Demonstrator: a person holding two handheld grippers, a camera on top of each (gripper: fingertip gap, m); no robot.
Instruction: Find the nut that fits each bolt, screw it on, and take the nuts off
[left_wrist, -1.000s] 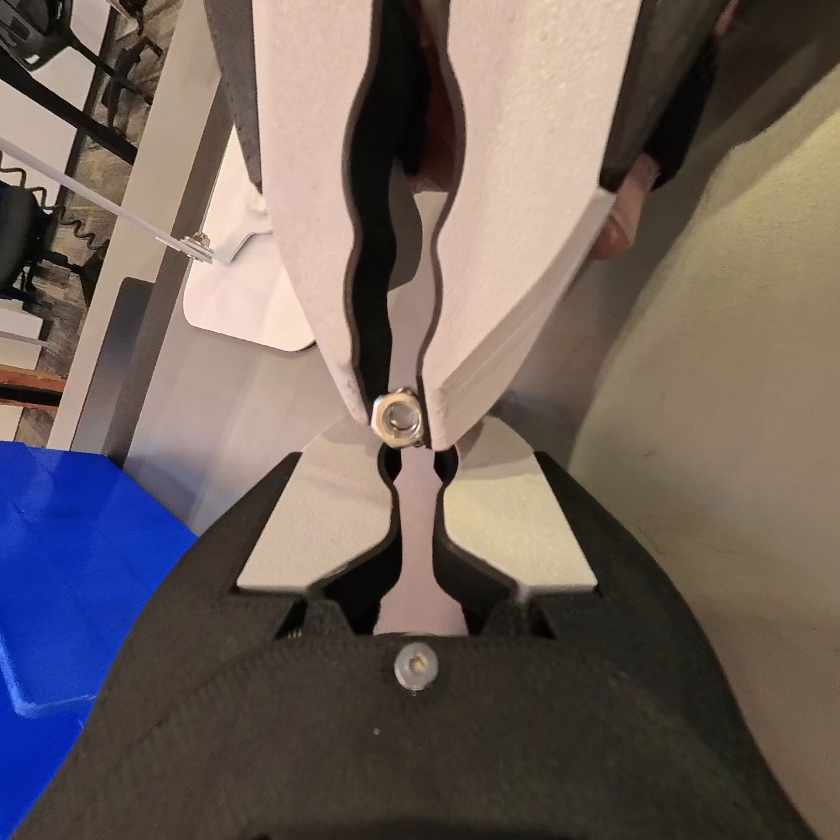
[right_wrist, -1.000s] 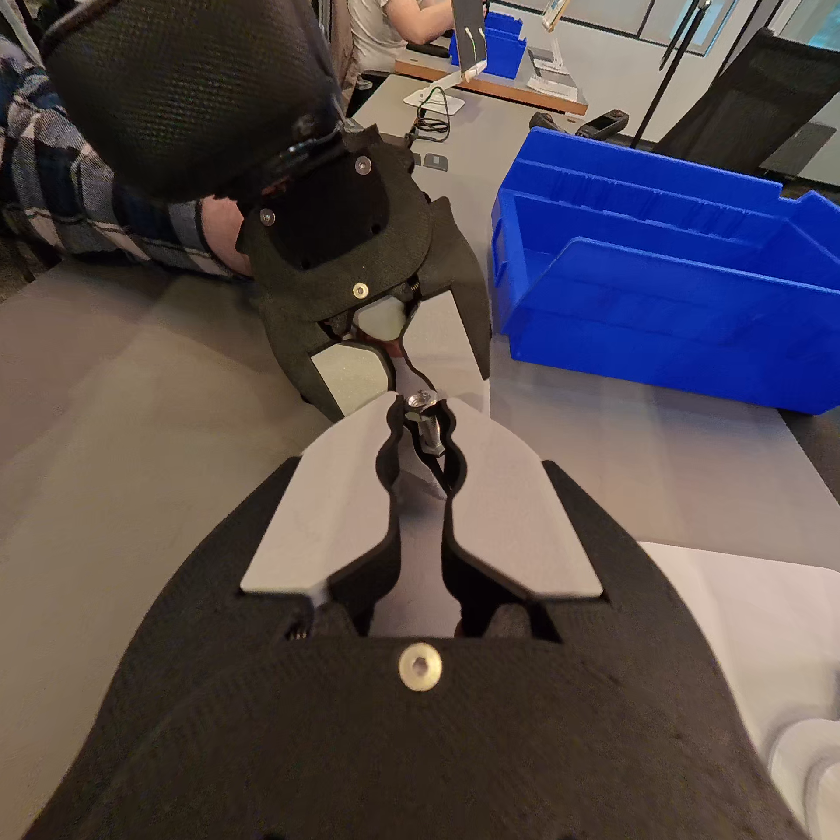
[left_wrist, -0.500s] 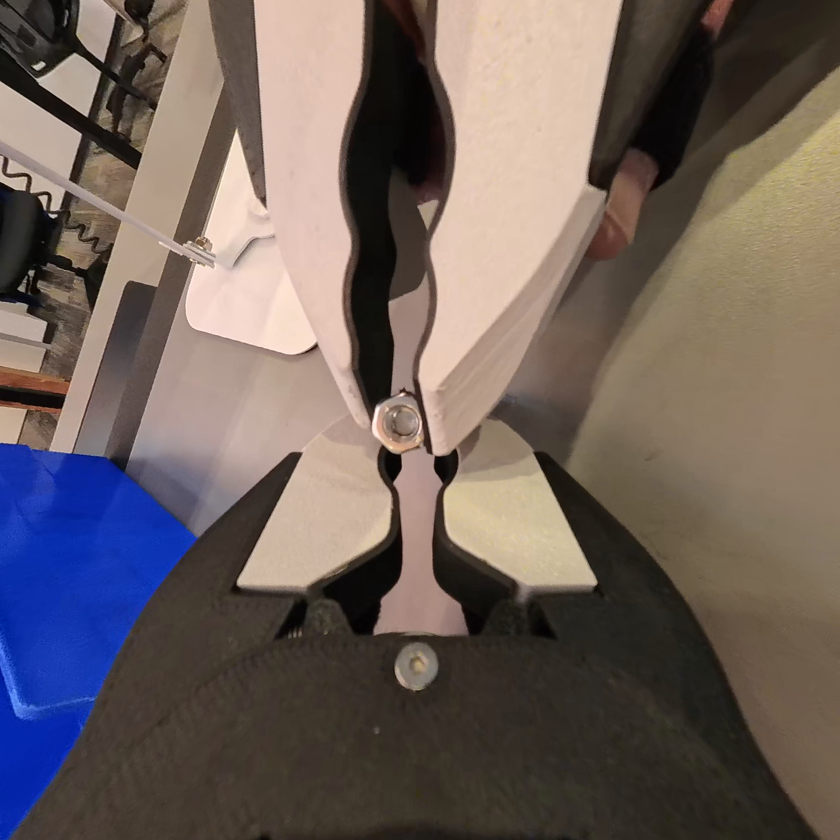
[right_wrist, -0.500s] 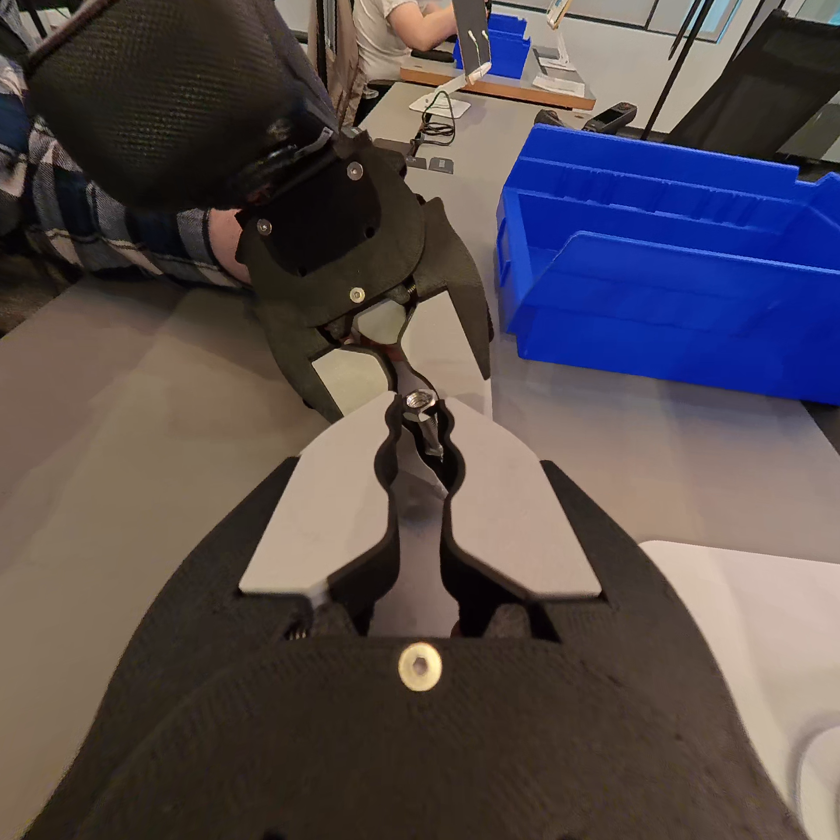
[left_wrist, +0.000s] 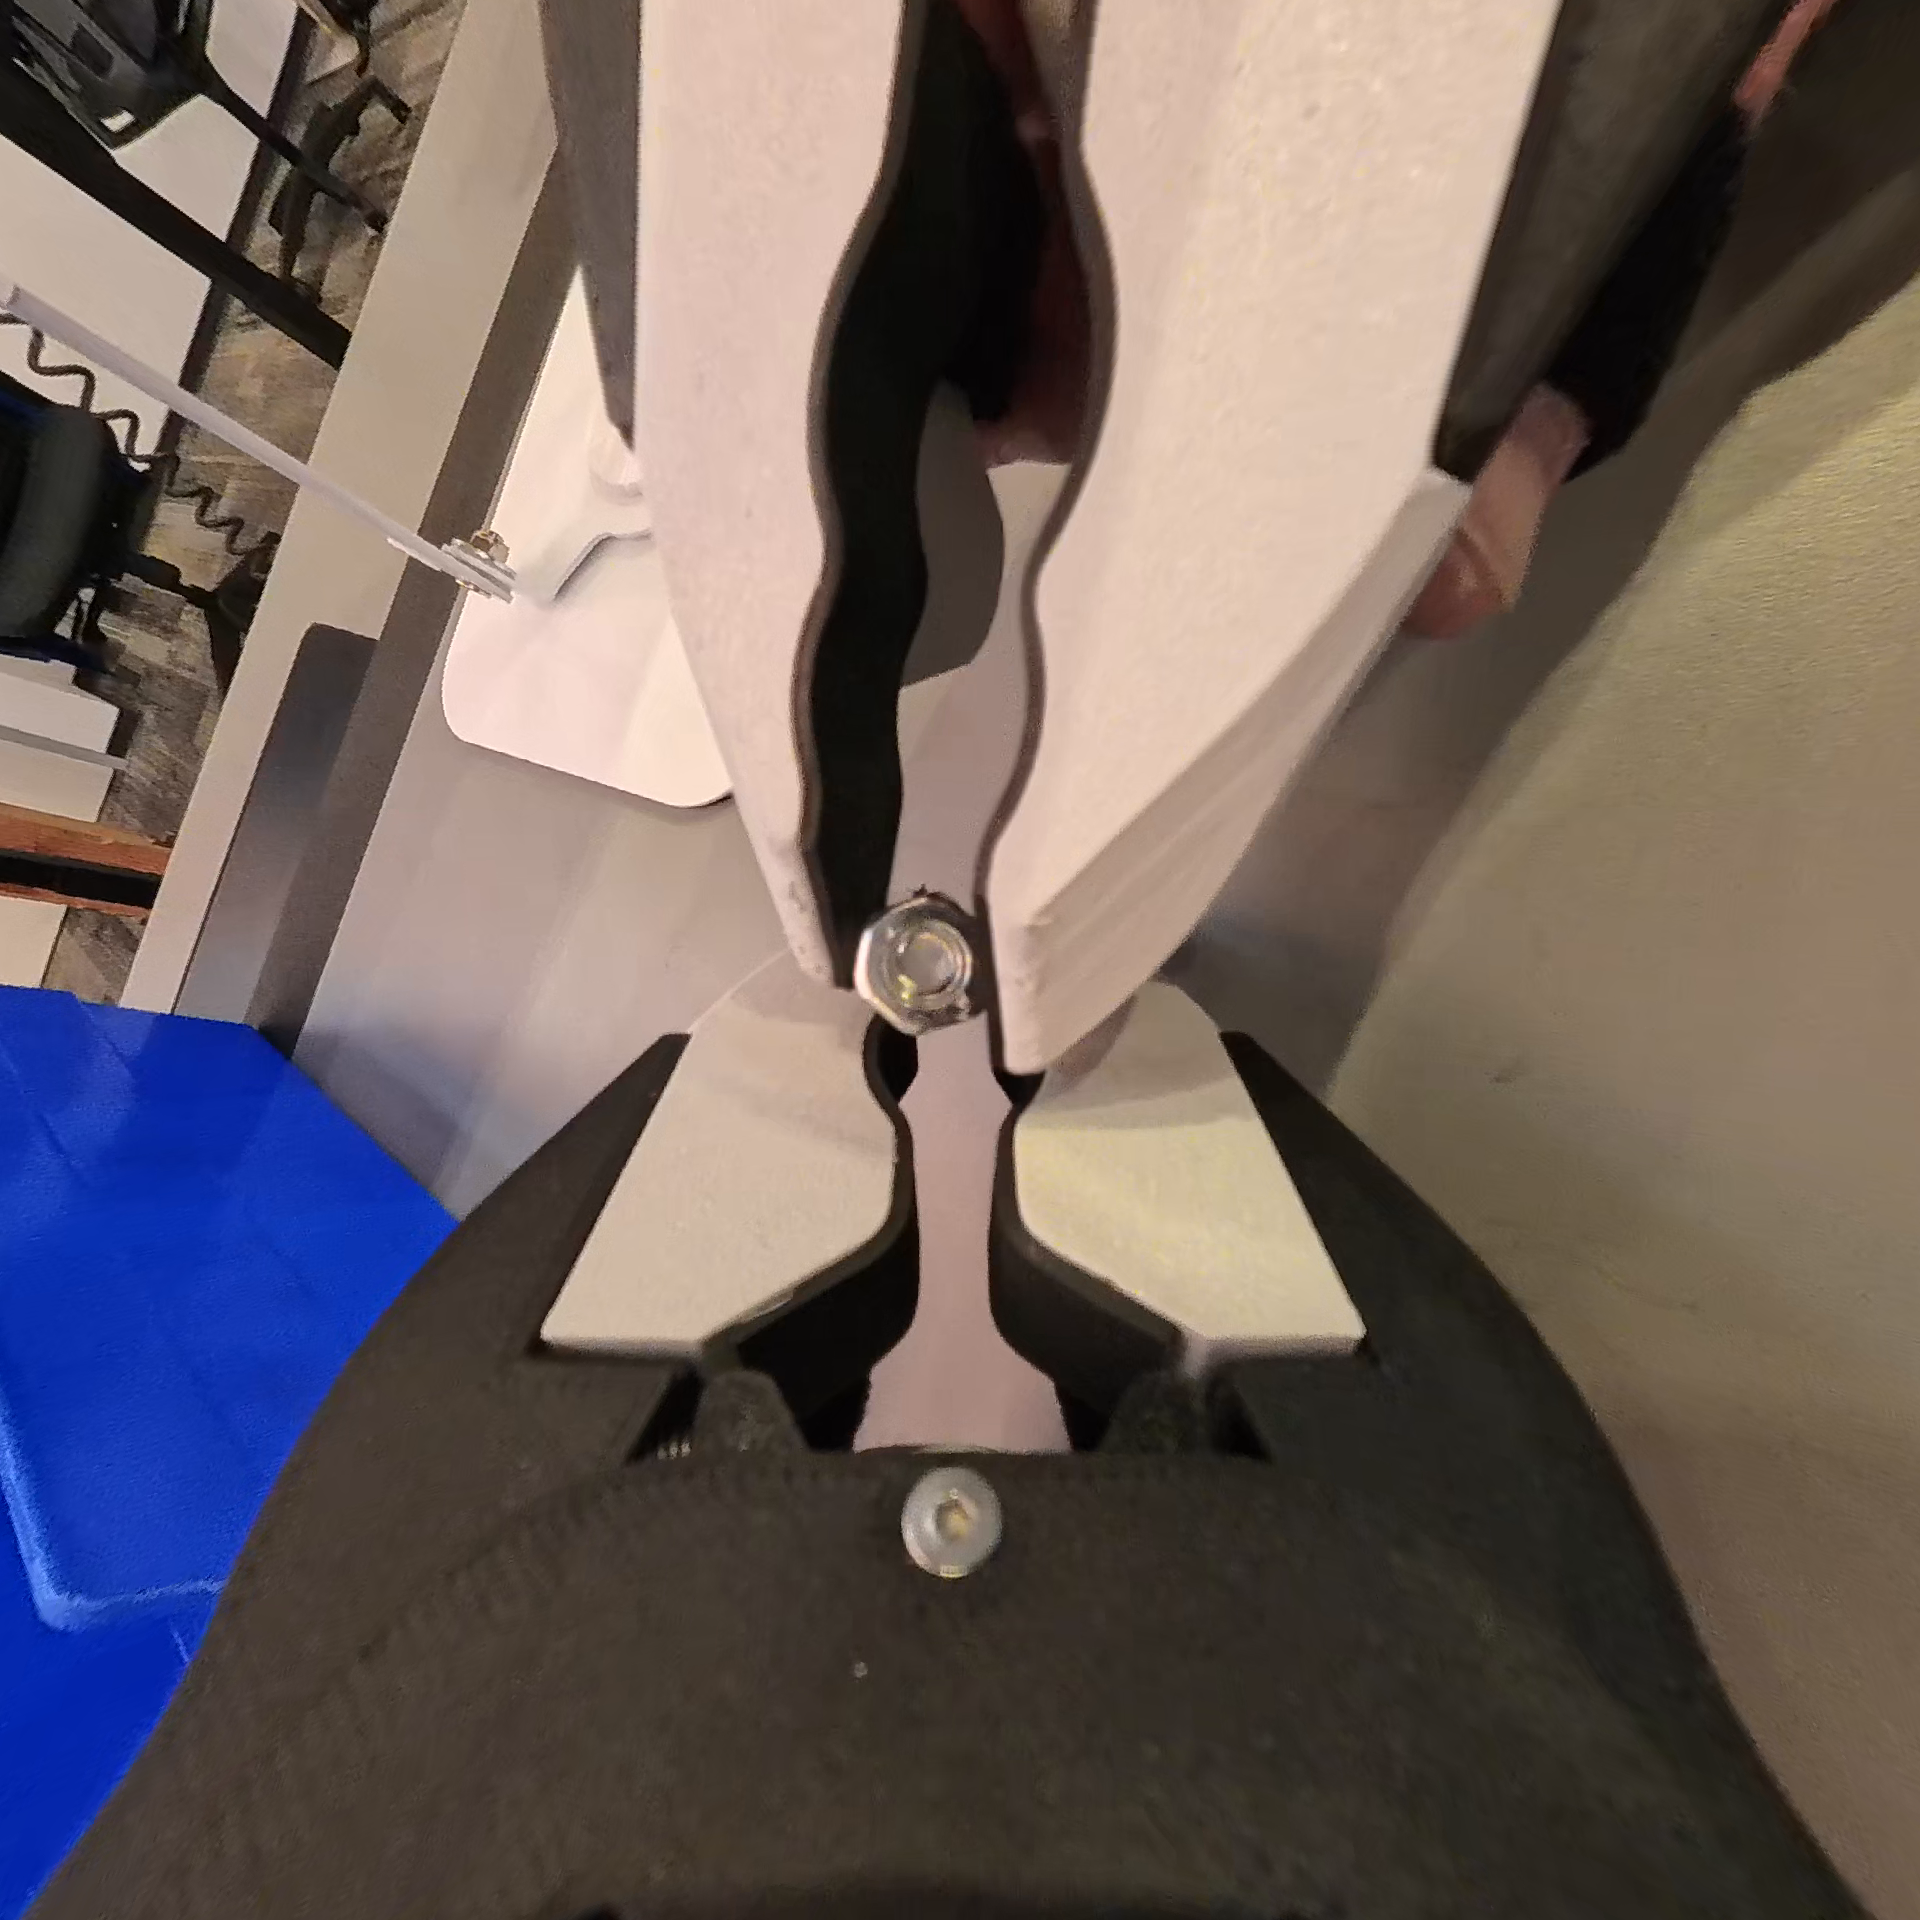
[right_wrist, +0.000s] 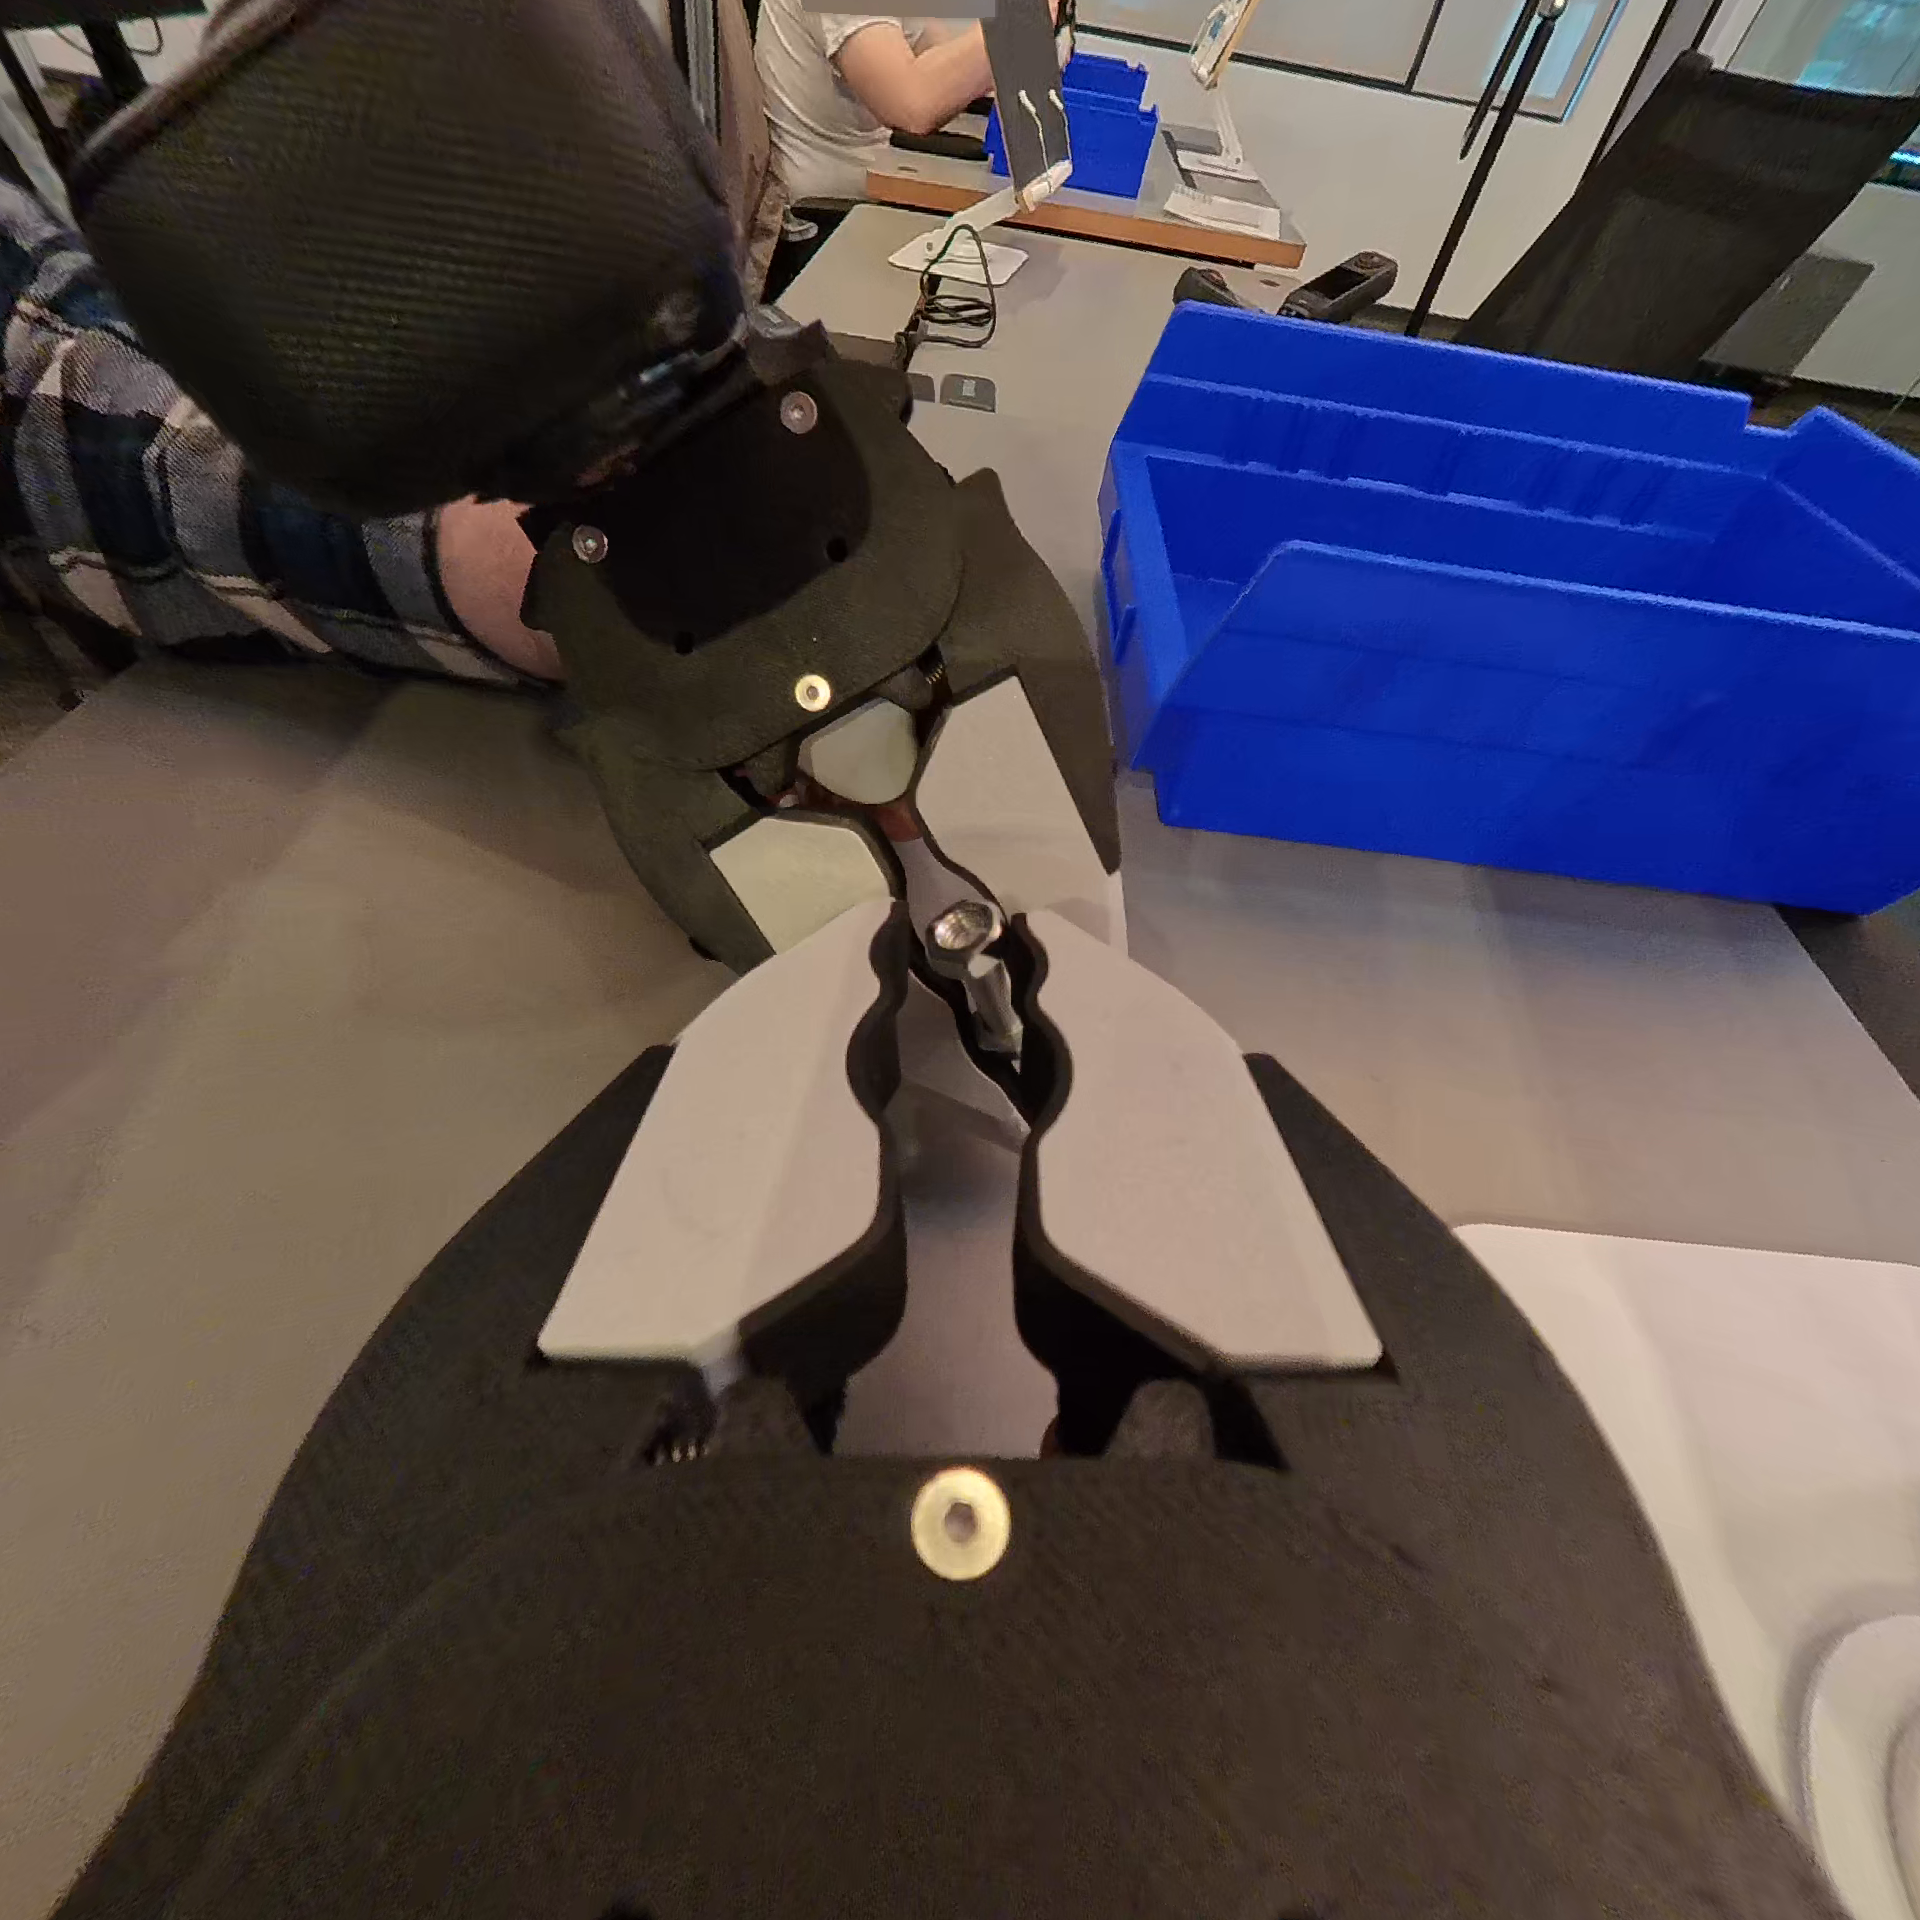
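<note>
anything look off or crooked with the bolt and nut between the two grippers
The bolt lies tilted between the right gripper fingers rather than along them, hugging the right finger. The nut sits at its far end, by the left gripper tips.

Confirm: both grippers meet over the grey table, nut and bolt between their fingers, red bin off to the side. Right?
Not quite: the bin is blue, not red, as the right wrist view shows. The rest stands: the left gripper and right gripper meet over the grey table, with the nut and bolt between their fingers.
</note>
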